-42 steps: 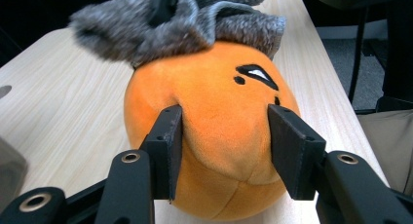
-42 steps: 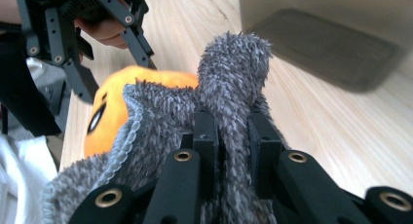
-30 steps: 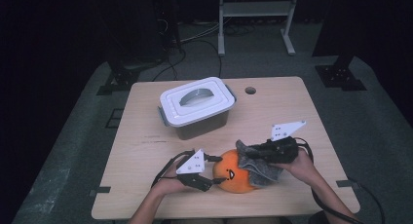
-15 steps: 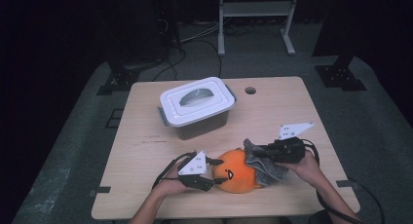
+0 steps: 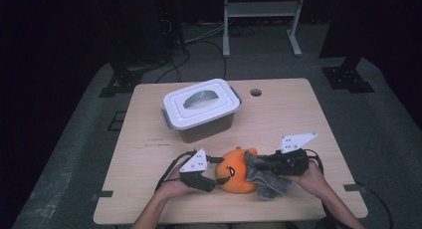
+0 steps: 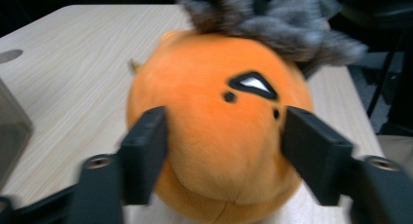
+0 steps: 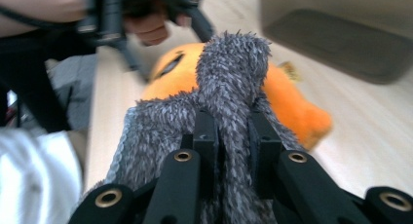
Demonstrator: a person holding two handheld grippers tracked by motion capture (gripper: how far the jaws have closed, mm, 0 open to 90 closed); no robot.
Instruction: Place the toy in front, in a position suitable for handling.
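Observation:
An orange plush toy (image 5: 234, 173) with a black-and-white eye lies on the wooden table (image 5: 278, 114) near its front edge. My left gripper (image 5: 215, 179) reaches it from the left. In the left gripper view its jaws have just been opening and stand on either side of the plush toy (image 6: 219, 112), not squeezing it. A grey furry cloth (image 5: 266, 179) drapes over the toy's right side. My right gripper (image 5: 260, 164) is shut on a fold of that grey cloth (image 7: 234, 73), with the orange toy (image 7: 287, 102) behind it.
A grey box with a white handled lid (image 5: 201, 107) stands at the table's middle back. A round hole (image 5: 256, 92) sits in the tabletop near the far edge. A white shelf frame (image 5: 261, 10) stands on the floor beyond.
My right gripper has shifted a little to the right and toward the front edge, drawing the grey cloth with it. The left hand has stayed in place.

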